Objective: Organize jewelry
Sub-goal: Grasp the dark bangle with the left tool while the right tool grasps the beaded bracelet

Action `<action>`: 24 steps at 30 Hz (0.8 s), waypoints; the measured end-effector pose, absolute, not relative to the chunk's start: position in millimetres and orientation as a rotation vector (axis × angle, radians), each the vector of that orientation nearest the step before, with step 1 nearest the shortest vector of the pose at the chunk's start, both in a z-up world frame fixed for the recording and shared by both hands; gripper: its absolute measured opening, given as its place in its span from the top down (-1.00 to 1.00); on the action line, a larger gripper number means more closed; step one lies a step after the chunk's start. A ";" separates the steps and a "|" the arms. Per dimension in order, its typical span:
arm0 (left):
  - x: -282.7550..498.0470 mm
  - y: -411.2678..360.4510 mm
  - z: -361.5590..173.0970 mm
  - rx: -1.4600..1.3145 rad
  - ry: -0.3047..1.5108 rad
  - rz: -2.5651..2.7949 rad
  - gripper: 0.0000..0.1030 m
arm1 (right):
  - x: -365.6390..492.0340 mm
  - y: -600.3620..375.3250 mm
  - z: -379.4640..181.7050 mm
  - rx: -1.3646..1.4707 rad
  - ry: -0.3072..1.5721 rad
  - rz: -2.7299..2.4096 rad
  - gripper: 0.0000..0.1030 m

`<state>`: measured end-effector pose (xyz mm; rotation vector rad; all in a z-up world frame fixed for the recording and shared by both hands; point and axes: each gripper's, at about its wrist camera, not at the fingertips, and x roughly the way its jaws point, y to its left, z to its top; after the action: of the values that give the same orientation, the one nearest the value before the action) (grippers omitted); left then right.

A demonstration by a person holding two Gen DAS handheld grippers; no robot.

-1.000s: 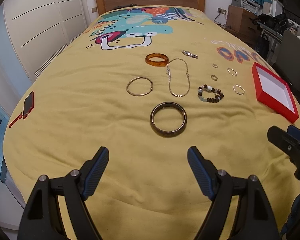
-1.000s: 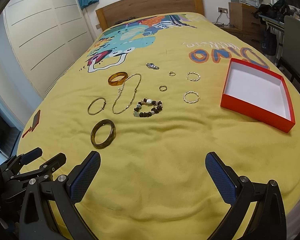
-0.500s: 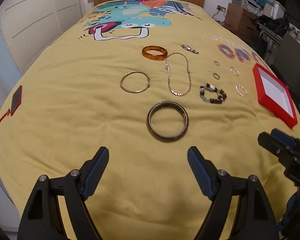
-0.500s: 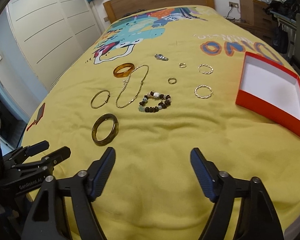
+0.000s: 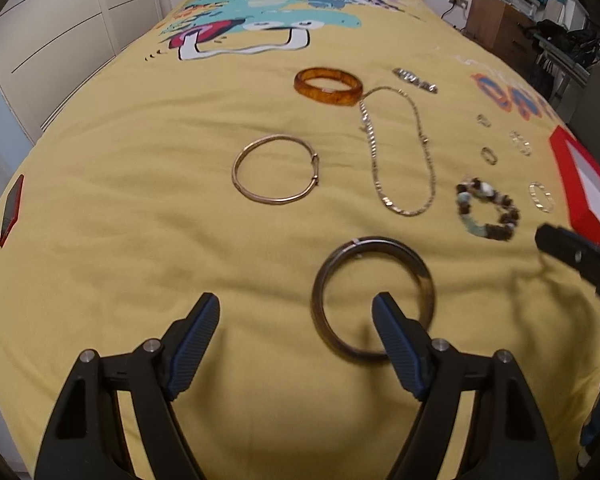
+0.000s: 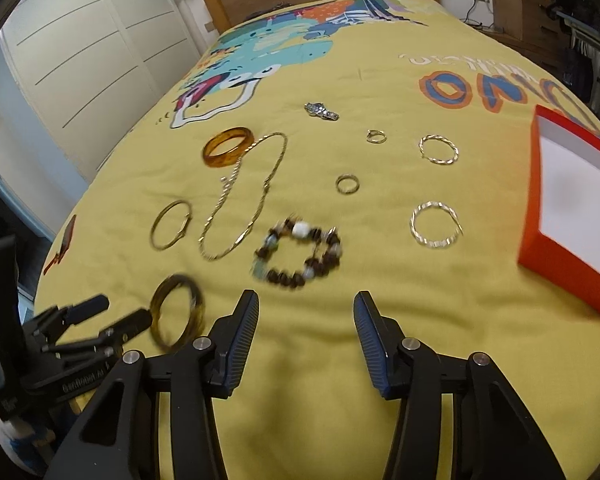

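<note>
Left gripper (image 5: 296, 312) hangs low over the yellow bedspread (image 5: 140, 240), jaws spread with nothing pinched, its right finger (image 5: 396, 336) lying in front of the dark bangle (image 5: 374, 298), whose near rim it hides. Right gripper (image 6: 306, 312) has just been narrowing its jaws, nothing between them, bare cover under the gap. Just beyond its tips sits the beaded bracelet (image 6: 298, 254), blurred. Farther off to its left run the chain necklace (image 6: 244, 196) and thin gold bangle (image 6: 170, 224), with the amber bangle (image 6: 228, 147) behind them. Ahead and right lie two twisted hoops (image 6: 436, 230) and two small rings (image 6: 347, 184). Far right, the red box (image 6: 572, 200) sits open, white inside.
</note>
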<state>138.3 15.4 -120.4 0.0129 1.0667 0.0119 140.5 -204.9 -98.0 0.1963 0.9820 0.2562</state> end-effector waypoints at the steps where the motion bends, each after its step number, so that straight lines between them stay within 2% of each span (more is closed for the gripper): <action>1: 141.2 16.0 -124.4 0.012 1.073 0.014 -0.48 | 147.2 -204.1 -101.4 0.199 0.987 0.253 0.05; 3: 145.6 17.2 -132.2 0.009 1.085 0.016 -0.41 | 158.8 -202.7 -108.3 0.197 0.997 0.246 0.05; 4: 146.8 16.8 -135.7 0.010 1.090 0.016 -0.27 | 162.7 -201.6 -111.4 0.196 1.001 0.243 0.05; 6: 150.7 17.0 -144.6 0.001 1.111 0.010 -0.14 | 171.9 -200.3 -118.3 0.191 1.011 0.231 0.07; 12: 157.2 14.6 -151.0 -0.001 1.119 0.004 -0.04 | 192.2 -193.4 -138.0 0.164 1.041 0.205 0.11; 14: 159.9 12.6 -150.5 0.001 1.115 -0.001 0.08 | 194.6 -190.0 -141.8 0.143 1.040 0.201 0.25; 15: 160.3 10.1 -149.3 0.011 1.110 -0.006 0.25 | 195.6 -188.1 -142.5 0.129 1.038 0.199 0.45; 16: 161.0 8.2 -148.8 0.018 1.109 -0.010 0.46 | 196.0 -187.8 -142.5 0.121 1.036 0.199 0.73; 18: 160.3 0.8 -146.1 0.037 1.109 -0.033 0.75 | 196.9 -190.4 -141.5 0.123 1.037 0.203 0.78; 19: 159.7 -1.5 -145.2 0.044 1.110 -0.037 0.80 | 197.5 -191.4 -140.4 0.127 1.036 0.209 0.78; 24: 150.8 -4.8 -136.7 0.042 1.091 -0.028 0.85 | 183.8 -191.2 -124.4 0.106 1.001 0.232 0.79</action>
<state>150.8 -4.8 -136.7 0.0424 1.0914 -0.0278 183.8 -191.2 -124.4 0.1059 1.0009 0.2315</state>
